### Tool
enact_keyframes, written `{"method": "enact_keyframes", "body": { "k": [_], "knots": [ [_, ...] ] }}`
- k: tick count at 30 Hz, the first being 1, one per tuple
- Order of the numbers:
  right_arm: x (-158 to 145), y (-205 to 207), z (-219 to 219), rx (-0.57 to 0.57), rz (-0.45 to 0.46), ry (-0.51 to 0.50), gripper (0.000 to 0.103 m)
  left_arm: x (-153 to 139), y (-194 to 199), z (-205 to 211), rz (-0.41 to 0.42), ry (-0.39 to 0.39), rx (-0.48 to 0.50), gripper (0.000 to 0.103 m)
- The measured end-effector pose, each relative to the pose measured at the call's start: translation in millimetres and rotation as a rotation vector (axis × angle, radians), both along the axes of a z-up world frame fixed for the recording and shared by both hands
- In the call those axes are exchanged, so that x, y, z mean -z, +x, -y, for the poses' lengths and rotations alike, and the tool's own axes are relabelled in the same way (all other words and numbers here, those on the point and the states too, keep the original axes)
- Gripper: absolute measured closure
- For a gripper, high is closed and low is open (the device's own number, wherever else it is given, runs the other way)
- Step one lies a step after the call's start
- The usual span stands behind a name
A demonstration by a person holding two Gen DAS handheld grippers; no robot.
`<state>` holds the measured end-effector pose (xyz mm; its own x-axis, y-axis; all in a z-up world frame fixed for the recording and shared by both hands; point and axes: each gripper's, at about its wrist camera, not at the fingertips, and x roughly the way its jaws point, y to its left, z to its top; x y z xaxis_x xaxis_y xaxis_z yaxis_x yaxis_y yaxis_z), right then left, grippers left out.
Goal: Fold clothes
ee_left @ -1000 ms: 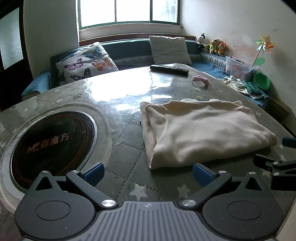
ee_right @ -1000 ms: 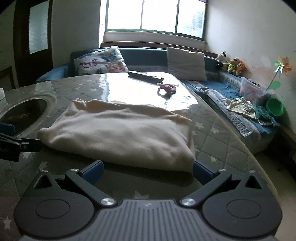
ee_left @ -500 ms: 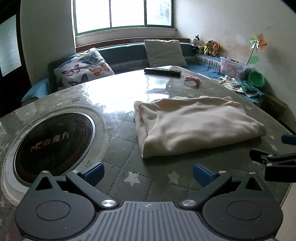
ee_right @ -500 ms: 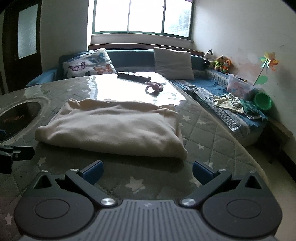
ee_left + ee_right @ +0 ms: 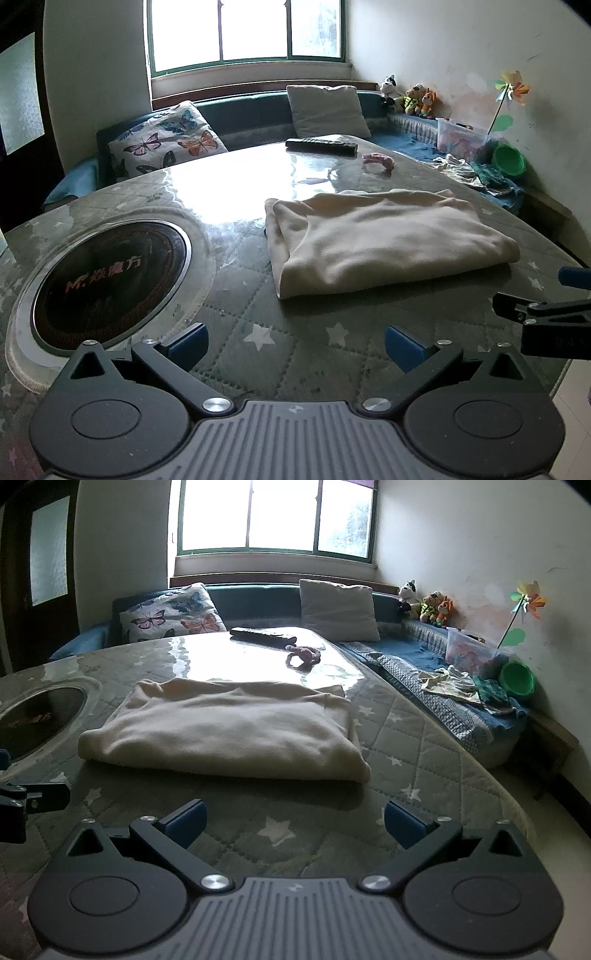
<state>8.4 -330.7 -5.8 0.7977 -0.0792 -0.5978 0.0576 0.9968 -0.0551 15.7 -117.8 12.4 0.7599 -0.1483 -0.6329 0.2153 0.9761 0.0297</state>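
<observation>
Quilted grey-green star-patterned table cover (image 5: pixel 258 295) carries everything, a round black inset burner (image 5: pixel 107 273) at its left. Ahead of both tools lies the cream fleece garment, folded into a thick rectangle (image 5: pixel 384 236), its long axis crosswise to the fingers. It sits right of the left gripper (image 5: pixel 295 345) and squarely before the right gripper (image 5: pixel 293 821), which looks nearer. Both grippers' jaws are spread wide, empty, clear of the cloth.
</observation>
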Motion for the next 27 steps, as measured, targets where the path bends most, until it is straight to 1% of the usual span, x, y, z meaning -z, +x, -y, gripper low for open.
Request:
{"method": "enact_keyframes", "body": {
  "k": [11, 27],
  "knots": [
    [2, -12, -2, 0.003, 0.009, 0.004, 0.0, 0, -13, 1, 0.029, 0.004, -0.002, 0.0],
    [7, -22, -2, 0.004, 0.011, 0.023, 0.0, 5, -22, 7, 0.034, 0.014, 0.0, 0.0]
  ]
}}
